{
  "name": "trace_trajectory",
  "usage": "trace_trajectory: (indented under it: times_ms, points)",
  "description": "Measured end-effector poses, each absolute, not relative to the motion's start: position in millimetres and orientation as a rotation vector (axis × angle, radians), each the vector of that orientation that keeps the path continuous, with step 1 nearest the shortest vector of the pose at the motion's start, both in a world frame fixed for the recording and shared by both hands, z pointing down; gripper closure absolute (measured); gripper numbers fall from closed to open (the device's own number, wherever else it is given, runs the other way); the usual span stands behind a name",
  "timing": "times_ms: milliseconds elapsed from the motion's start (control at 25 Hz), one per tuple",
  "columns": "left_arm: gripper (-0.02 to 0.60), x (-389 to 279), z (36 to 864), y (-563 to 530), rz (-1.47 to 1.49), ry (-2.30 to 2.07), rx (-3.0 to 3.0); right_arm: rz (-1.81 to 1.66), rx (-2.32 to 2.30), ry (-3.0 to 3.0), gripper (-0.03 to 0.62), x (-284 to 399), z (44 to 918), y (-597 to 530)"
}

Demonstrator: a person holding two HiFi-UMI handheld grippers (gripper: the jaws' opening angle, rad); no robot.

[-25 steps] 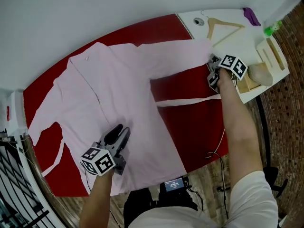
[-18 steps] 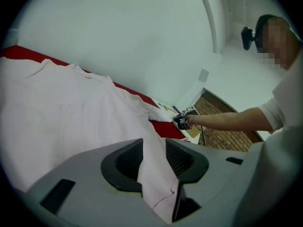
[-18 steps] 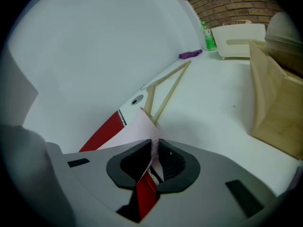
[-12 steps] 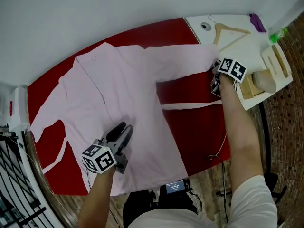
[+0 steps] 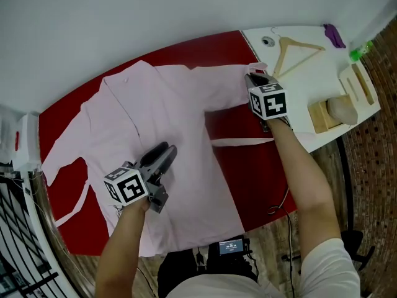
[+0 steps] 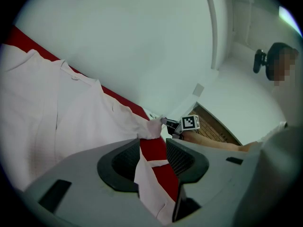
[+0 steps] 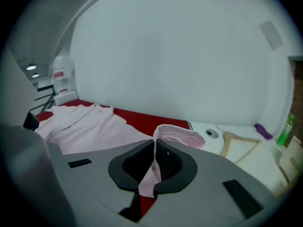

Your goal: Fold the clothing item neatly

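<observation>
The pink shirt (image 5: 155,123) lies spread flat on the red table (image 5: 248,166). The right gripper (image 5: 254,79) has its 2 fingers shut tight on the end of 1 sleeve (image 5: 220,89), lifting it a bit. The left gripper (image 5: 162,155) is over the shirt's bottom part with its fingers apart, gripping nothing.

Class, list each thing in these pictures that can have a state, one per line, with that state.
pink garment, spread flat on the red table, not yet folded.
sleeve cuff, lifted, pinched in the right hand-held gripper.
right hand-held gripper, shut on the sleeve cuff.
left hand-held gripper, open, over the pink garment.
wooden hanger, lying flat, nothing hung on it.
</observation>
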State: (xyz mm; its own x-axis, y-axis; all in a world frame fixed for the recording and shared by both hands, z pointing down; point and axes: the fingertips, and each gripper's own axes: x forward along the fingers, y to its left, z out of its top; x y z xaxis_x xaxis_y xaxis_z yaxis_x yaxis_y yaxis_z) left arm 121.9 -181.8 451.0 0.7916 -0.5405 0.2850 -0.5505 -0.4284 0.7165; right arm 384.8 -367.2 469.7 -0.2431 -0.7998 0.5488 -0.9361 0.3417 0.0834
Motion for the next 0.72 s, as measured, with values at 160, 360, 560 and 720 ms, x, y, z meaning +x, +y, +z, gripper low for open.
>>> trace_trajectory:
  times_ms: [160, 360, 560, 720]
  points:
    - [0.430, 120.5, 451.7, -188.7, -0.016, -0.803, 2.093, 0.127, 1.288, -2.167, 0.571, 308.2, 462.6, -353.0]
    - [0.414, 110.4, 452.1, -215.4, -0.139, -0.756, 2.018, -0.091, 1.056, -2.210, 0.571, 218.9, 461.7, -313.5]
    - [0.357, 107.3, 473.9, -244.9, -0.094, -0.706, 1.926, -0.391, 0.698, -2.127, 0.571, 136.2, 498.0, -251.4]
    - [0.353, 102.3, 505.5, -248.0, 0.030, -0.690, 1.851, -0.496, 0.545, -2.039, 0.571, 115.6, 531.7, -222.9]
